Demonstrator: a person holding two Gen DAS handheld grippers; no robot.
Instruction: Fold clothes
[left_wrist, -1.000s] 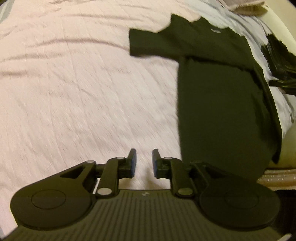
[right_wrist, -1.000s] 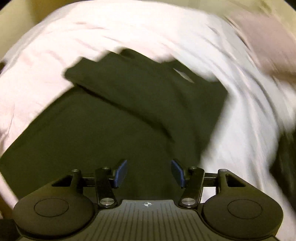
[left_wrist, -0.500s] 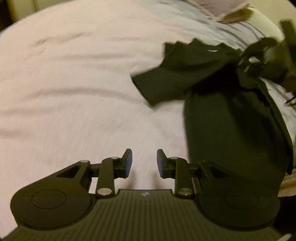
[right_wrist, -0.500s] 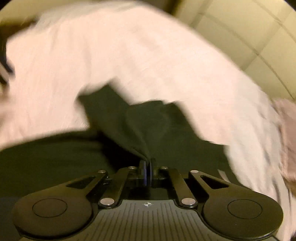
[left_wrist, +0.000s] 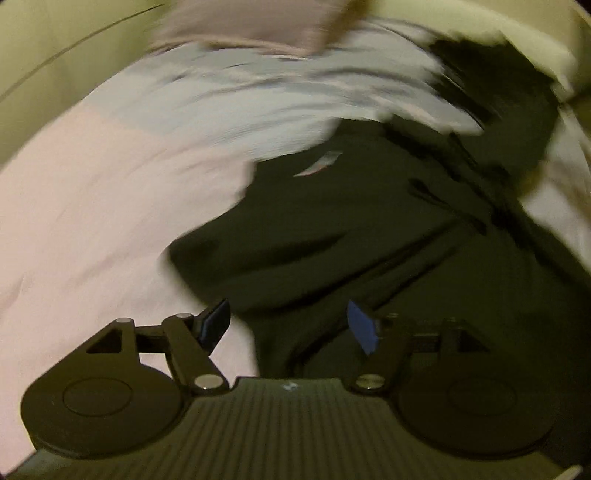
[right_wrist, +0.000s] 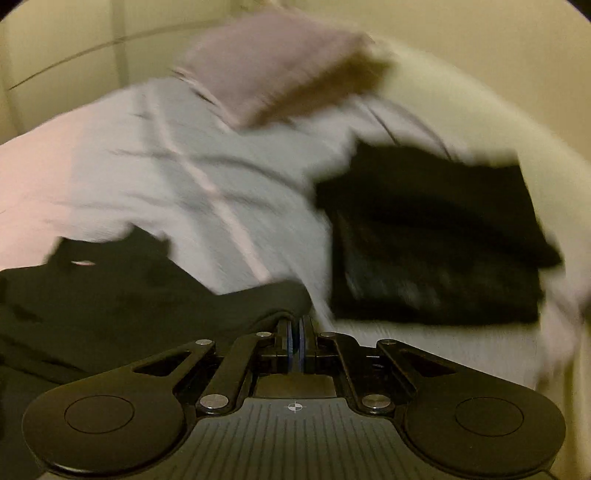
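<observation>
A dark T-shirt (left_wrist: 332, 236) lies crumpled on the pale bed sheet (left_wrist: 92, 206), with its white neck label facing up. My left gripper (left_wrist: 286, 321) hovers over the shirt's near left edge. Its jaws are opening wide, with the cloth below them and no pad pressing on it. In the right wrist view the same T-shirt (right_wrist: 147, 295) fills the lower left. A raised fold of it runs up into my right gripper (right_wrist: 295, 332), which is shut on that fold. Both views are blurred by motion.
A stack of folded black clothes (right_wrist: 436, 251) lies on the sheet (right_wrist: 166, 177) at the right, near the bed's edge. A mauve pillow (right_wrist: 273, 62) rests at the head of the bed against a cream wall. The stack shows dimly in the left wrist view (left_wrist: 491, 85).
My right gripper has shut on the shirt and swung right with it, bringing the folded stack into view. My left gripper has swung over the shirt and its jaws have spread much wider.
</observation>
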